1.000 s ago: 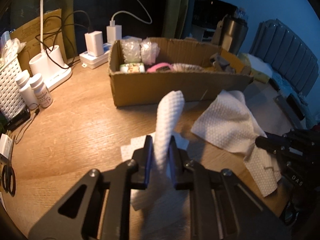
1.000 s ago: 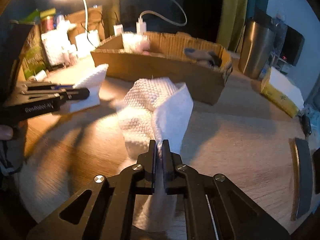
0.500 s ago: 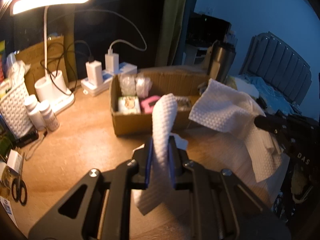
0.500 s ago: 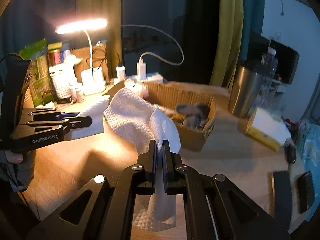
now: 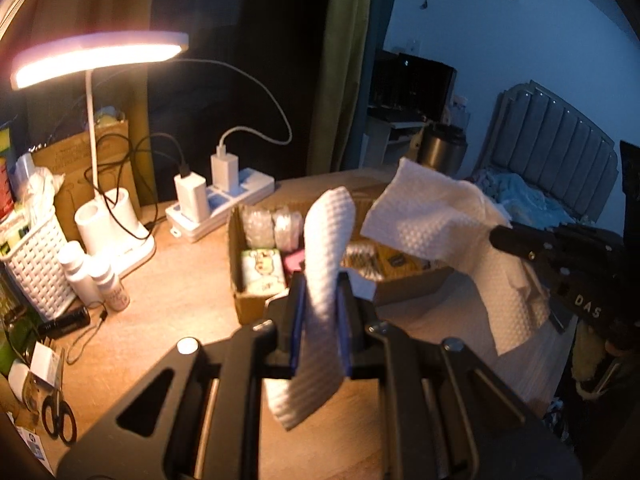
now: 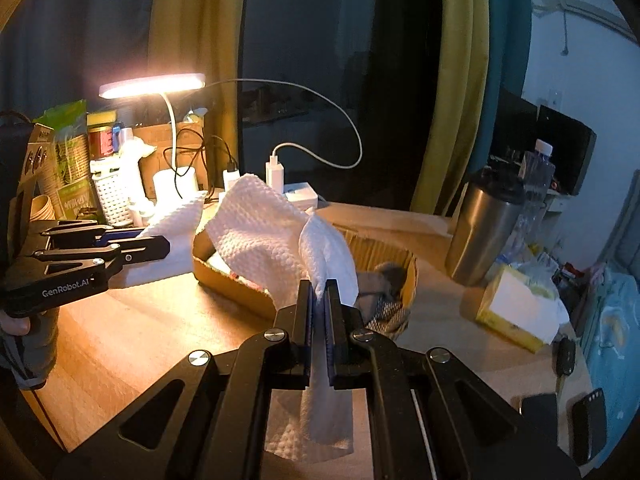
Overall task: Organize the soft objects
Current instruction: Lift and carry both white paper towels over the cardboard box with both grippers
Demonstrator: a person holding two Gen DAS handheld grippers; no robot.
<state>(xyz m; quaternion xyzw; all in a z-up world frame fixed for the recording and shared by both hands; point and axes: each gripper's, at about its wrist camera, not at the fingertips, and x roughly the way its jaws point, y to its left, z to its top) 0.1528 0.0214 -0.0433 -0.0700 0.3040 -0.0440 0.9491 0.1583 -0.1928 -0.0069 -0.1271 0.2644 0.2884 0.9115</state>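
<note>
Dim bedroom, wooden surface [image 5: 172,292] lit by a desk lamp [image 5: 96,56], with a cardboard box [image 5: 408,284] of small items, a power strip [image 5: 224,208], a white basket [image 5: 34,264], a steel tumbler [image 6: 486,228] and a tissue pack [image 6: 520,312] around it. Left gripper [image 5: 320,320] has its jaws closed on one end of a white waffle-textured cloth [image 5: 328,248], and right gripper [image 6: 319,328] has its jaws pinched tight on another part, probably the same sheet though the link between the two is hidden. Cloth hangs in the air between them, raised over the box, with loose ends dangling below both sets of jaws.
</note>
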